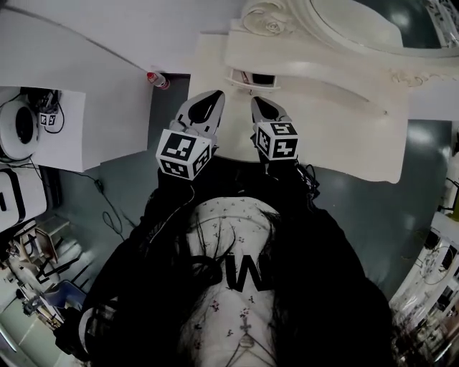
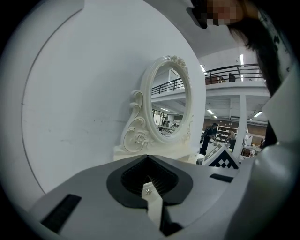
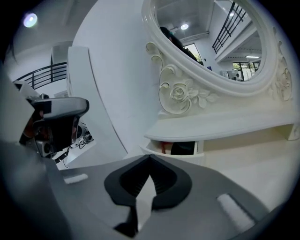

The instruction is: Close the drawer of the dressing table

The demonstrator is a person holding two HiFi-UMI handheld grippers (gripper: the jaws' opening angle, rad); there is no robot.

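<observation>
left gripper (image 2: 149,159): fingers (image 2: 89,187) fully together, nothing held. right gripper (image 3: 150,158): fingers (image 3: 225,192) fully together, nothing held. both grippers hover side by side over the front left corner of the tabletop (image 1: 344,136), tips pointing toward its back edge. the drawer (image 3: 180,149) stands partly pulled out under the shelf of the mirror (image 3: 211,42), at the tabletop's back left. it is just ahead of the right gripper, not touching it.

drawer (image 3: 183,148) interior mostly dark, reddish bit inside too small to tell; mirror (image 1: 380,18) chopped off by top edge, head view
</observation>
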